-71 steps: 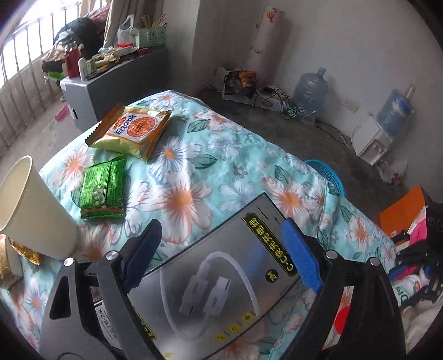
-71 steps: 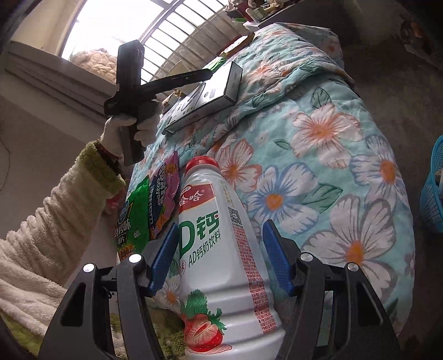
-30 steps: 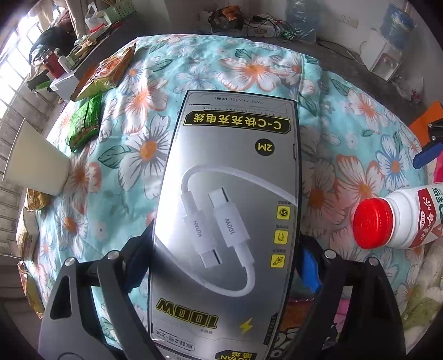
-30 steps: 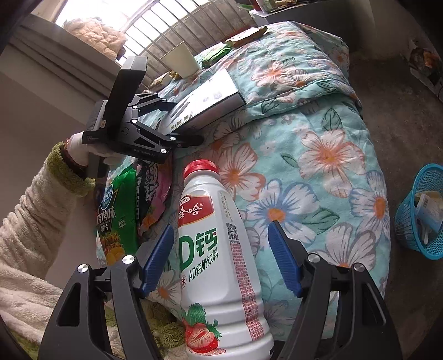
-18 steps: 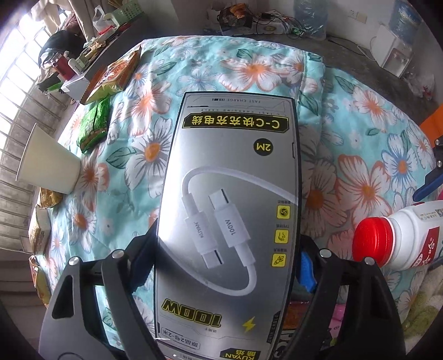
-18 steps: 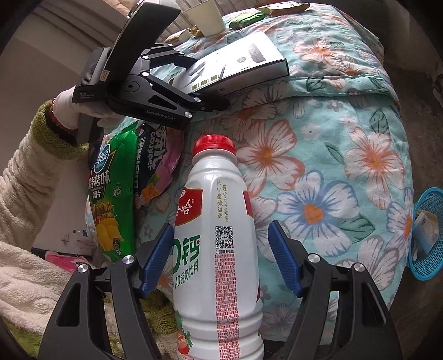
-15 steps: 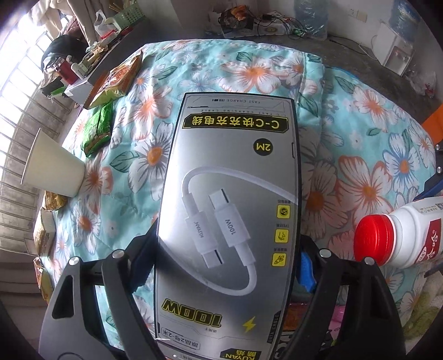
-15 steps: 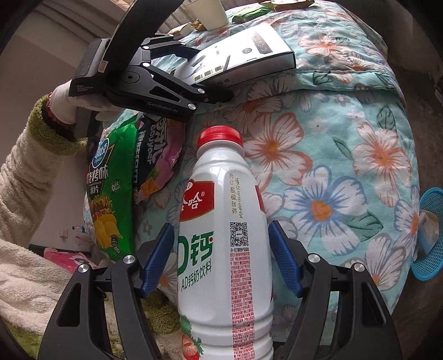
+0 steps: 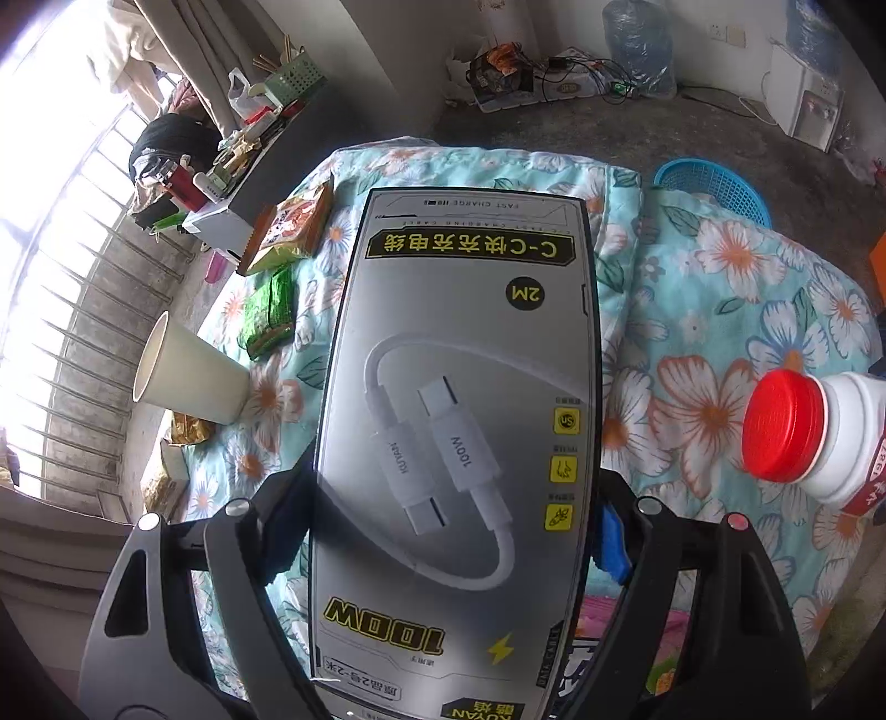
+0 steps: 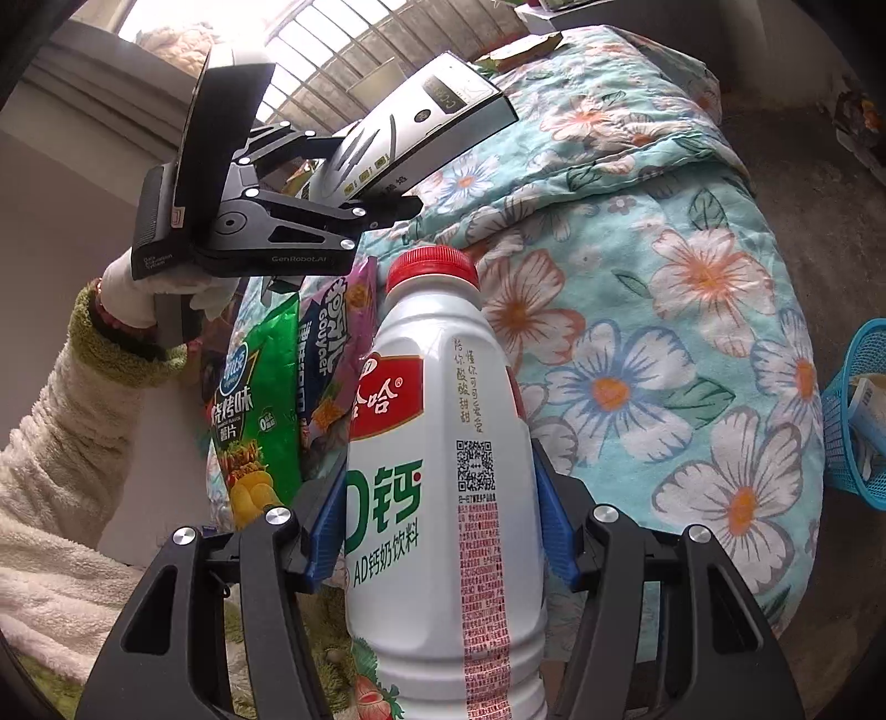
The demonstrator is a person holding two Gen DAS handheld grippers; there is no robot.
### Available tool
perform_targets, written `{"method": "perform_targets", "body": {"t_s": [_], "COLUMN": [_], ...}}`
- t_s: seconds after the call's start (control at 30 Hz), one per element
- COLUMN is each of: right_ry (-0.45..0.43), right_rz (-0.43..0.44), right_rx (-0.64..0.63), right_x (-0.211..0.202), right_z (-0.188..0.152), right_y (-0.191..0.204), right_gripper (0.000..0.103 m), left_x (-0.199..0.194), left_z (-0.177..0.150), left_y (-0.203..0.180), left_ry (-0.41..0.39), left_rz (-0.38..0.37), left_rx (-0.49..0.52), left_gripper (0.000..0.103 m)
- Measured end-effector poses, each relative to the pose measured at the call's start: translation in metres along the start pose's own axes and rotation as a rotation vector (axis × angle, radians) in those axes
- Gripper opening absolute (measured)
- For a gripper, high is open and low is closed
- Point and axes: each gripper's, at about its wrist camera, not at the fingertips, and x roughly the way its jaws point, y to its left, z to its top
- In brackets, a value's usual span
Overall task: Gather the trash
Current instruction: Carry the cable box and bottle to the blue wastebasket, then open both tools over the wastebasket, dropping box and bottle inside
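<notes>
Left gripper (image 9: 448, 515) clamped cable box (image 9: 459, 421); right gripper (image 10: 437, 531) jaws closing on milk bottle (image 10: 443, 471). Seat grips, carry over blue basket (image 9: 714, 191).

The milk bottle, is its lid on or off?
On. The red cap sits on the white milk bottle top in both views.

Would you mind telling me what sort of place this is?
Probably a lived-in bedroom: a floral quilt covers what looks like a bed, a barred window lights it, and water jugs stand on the bare floor.
</notes>
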Motion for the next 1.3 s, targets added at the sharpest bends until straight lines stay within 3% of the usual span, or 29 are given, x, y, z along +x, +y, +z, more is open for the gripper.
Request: {"method": "perform_targets", "body": {"t_s": [0.13,0.3,0.43,0.53,0.6,0.7,0.8,0.9,1.0,1.03,1.13,1.3], "right_ry": [-0.156,-0.357,-0.484,-0.524,-0.538,-0.558,-0.553,-0.557,-0.558,-0.551,-0.556,-0.629], "right_rz": [0.013,-0.056,-0.142,-0.188,-0.152,-0.109,-0.067,-0.096,-0.124,-0.123,-0.128,-0.121], "right_rx": [0.118,0.312,0.471,0.602,0.703,0.817,0.913,1.013,1.088,1.113,1.191,1.218], "right_x": [-0.053,-0.122,-0.161,-0.173,-0.172,-0.159,-0.136,-0.121,-0.104,-0.097,-0.082,-0.078], "right_z": [-0.021,-0.057,-0.083,-0.094,-0.099,-0.097,-0.086,-0.080,-0.078,-0.078,-0.087,-0.106], "right_y": [-0.031,-0.092,-0.149,-0.202,-0.241,-0.293,-0.342,-0.394,-0.435,-0.445,-0.465,-0.464], "right_gripper": [0.058,0.058,0.058,0.058,0.058,0.058,0.058,0.059,0.074,0.075,0.075,0.075], "left_x": [-0.031,-0.046,-0.030,0.003,0.035,0.088,0.130,0.171,0.205,0.214,0.231,0.225], "left_z": [0.024,0.082,0.141,0.185,0.213,0.245,0.274,0.297,0.311,0.314,0.317,0.320], "left_y": [-0.012,-0.062,-0.128,-0.172,-0.200,-0.238,-0.270,-0.290,-0.302,-0.308,-0.314,-0.314], "left_ry": [-0.056,-0.104,-0.087,-0.017,0.062,0.165,0.231,0.296,0.358,0.376,0.386,0.307], "left_rz": [-0.038,-0.194,-0.324,-0.453,-0.546,-0.610,-0.646,-0.638,-0.639,-0.648,-0.675,-0.705], "left_rx": [-0.010,0.013,0.055,0.048,0.028,0.007,-0.027,-0.091,-0.173,-0.199,-0.274,-0.294], "left_gripper": [0.077,0.077,0.077,0.077,0.077,0.077,0.078,0.078,0.079,0.081,0.081,0.081]}}
